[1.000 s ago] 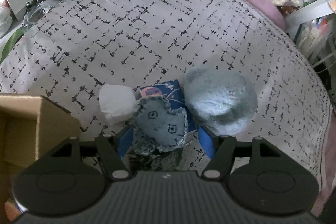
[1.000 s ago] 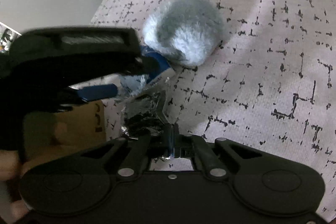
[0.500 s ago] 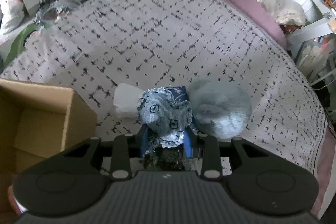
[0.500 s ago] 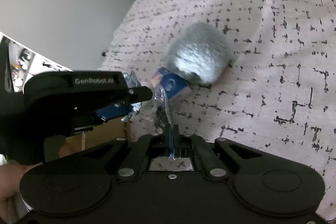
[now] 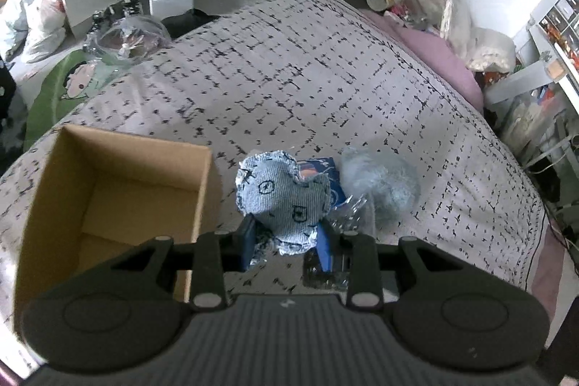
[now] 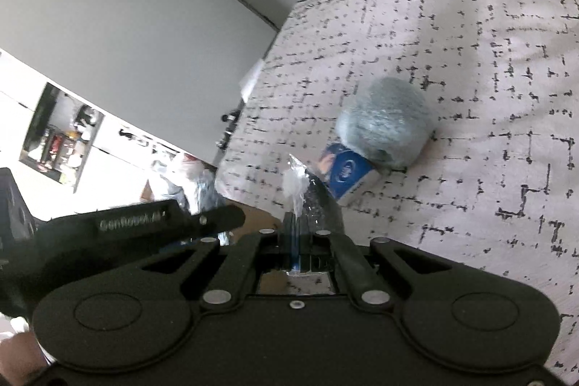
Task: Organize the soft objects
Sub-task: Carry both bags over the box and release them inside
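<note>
Denim heart (image 5: 284,196) — lobes up, tip seemingly between fingers (image 5: 324,243)

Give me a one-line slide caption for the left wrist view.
Left gripper grips a denim heart plush above the patterned bedspread, beside an open cardboard box and a fluffy gray ball.

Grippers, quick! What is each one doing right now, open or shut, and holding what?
Left gripper: shut on the denim heart.
Right gripper: shut on the clear plastic bag.
</note>
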A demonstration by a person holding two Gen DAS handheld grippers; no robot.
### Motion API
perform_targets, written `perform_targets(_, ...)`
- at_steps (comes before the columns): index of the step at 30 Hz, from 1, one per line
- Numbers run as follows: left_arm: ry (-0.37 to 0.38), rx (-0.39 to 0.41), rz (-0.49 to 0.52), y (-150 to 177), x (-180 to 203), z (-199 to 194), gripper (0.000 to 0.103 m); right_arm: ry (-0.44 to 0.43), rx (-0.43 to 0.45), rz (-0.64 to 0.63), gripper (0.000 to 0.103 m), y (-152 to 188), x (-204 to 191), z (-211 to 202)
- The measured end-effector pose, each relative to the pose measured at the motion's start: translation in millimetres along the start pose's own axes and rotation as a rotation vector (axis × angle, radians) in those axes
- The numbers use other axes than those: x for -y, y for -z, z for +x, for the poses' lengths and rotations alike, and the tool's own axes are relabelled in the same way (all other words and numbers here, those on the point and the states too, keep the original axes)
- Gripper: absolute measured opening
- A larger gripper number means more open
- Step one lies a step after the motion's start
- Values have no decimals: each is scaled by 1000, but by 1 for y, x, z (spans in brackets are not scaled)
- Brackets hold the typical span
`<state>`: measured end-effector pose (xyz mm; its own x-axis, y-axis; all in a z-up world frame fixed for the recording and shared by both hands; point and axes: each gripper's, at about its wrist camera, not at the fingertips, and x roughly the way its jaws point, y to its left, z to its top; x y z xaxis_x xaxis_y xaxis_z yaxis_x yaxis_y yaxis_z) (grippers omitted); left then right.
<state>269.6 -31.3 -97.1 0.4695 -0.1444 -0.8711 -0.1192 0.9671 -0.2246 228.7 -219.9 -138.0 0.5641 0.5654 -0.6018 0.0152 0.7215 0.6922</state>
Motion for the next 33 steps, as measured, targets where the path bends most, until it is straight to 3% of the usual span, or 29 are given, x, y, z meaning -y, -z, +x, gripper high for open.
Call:
perform_targets(16,-55,80,-24,14,-50,-71,34,-130,31,-120,0,4,-44,-22)
perform_targets(28,-57,79,-113,28,-96,-85,34,-204,15,-213,0,17,-82,-20)
perform_targets(33,-45,64,-140,31,-111,-77,34,-195,1,-245,0,27,-96,-12)
